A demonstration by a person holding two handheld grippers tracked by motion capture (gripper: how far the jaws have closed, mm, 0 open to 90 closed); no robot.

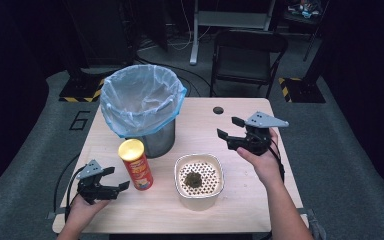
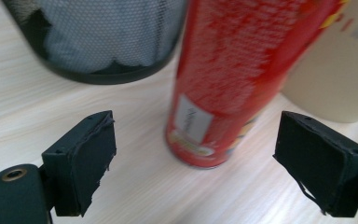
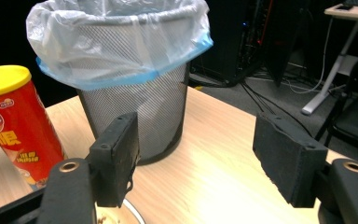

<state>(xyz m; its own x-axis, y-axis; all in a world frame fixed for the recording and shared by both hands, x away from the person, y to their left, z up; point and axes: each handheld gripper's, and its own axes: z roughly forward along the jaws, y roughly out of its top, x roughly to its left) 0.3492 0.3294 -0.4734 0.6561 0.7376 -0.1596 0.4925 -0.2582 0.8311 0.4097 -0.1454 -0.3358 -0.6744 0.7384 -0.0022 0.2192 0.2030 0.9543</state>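
A: Behind the red canister [image 1: 136, 165], at the table's [image 1: 240, 200] far left, stands the mesh waste bin [image 1: 150, 107] with its plastic liner [image 1: 130, 100]. The bin is the largest item and a likely drop point.

B: And to the canister's right?

A: A cream bowl [image 1: 199, 181], just beside it, with a perforated insert and a dark clump [image 1: 195, 179] at its centre.

B: State of the canister?

A: Upright, yellow lid on, just in front of the bin.

B: Left gripper [image 2: 193, 158]?

A: Level with the canister's base, jaws spread wide and holding nothing. The canister sits between them but farther on, untouched.

B: Right gripper [image 1: 236, 131]?

A: Raised, beyond the bowl and well right of the canister, jaws wide apart, empty.

B: Recommended procedure, if the canister is the target?

A: Advance the left gripper until both pads flank the tube. Grip above the base, near mid-height, and close squarely; a low grip may tip it toward the bowl.
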